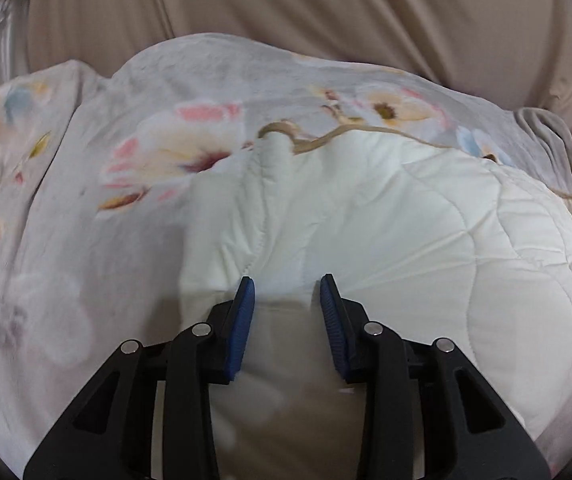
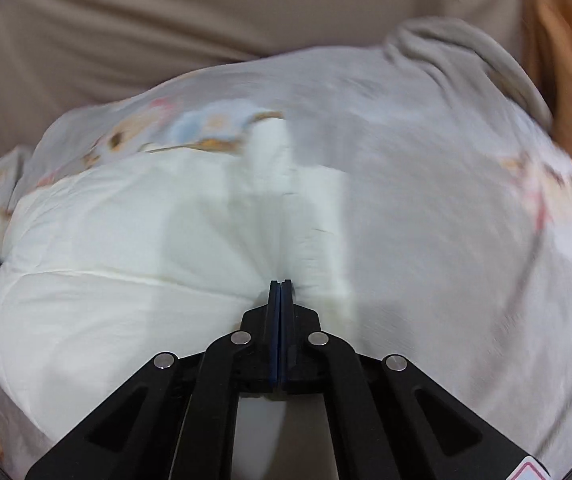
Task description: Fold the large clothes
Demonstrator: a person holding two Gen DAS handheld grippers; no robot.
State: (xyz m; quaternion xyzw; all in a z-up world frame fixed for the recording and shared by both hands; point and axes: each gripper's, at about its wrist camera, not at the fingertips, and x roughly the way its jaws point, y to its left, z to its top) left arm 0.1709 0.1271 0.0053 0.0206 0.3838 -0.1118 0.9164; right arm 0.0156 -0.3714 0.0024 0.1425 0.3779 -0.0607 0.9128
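Mid-fold: right gripper [image 2: 281, 282] pinched tight on the white quilt [image 1: 365, 216] lying on the floral cover [image 1: 86, 168]; left gripper [image 1: 286, 280] gaped, holding nothing. Next likely needs the left to clamp the edge.

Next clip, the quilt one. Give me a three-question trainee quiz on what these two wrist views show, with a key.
1. True or false: the left tongs are closed on the quilt.
2. Which side of the quilt do the right tongs pinch? A) the floral printed side B) the plain white quilted side C) the orange cloth
3. Fill in: behind the quilt, both views show a plain ____-coloured fabric backdrop.

Key
1. False. The blue pads stand apart, with white fabric showing between them.
2. B. The fingers are shut together and white fabric puckers at their tips; the floral side lies farther off.
3. Beige.
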